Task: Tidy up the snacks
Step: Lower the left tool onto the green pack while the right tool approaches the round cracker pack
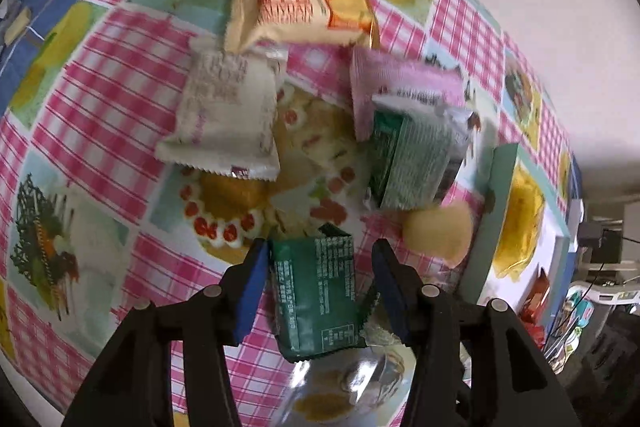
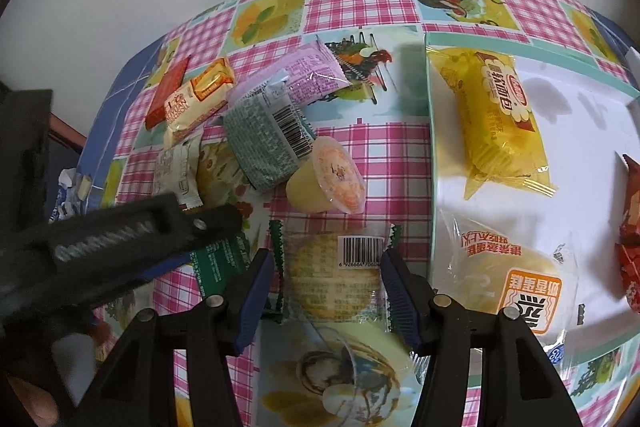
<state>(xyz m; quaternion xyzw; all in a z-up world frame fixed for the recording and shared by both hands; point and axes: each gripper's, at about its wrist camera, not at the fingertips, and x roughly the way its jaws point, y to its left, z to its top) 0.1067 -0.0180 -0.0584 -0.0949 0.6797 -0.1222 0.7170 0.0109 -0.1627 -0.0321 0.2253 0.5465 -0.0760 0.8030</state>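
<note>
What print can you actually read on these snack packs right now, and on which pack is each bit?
"6 926654 7060", further digits hidden: under the barcode of the clear cracker pack between the right gripper's fingers.
Large Chinese characters, legible in the right wrist view: yellow bread pack and steamed cake pack, the latter upside down.
Too small or blurred: dark green pack, grey-green pack, pink pack, white pack, cream-and-orange pack.
</note>
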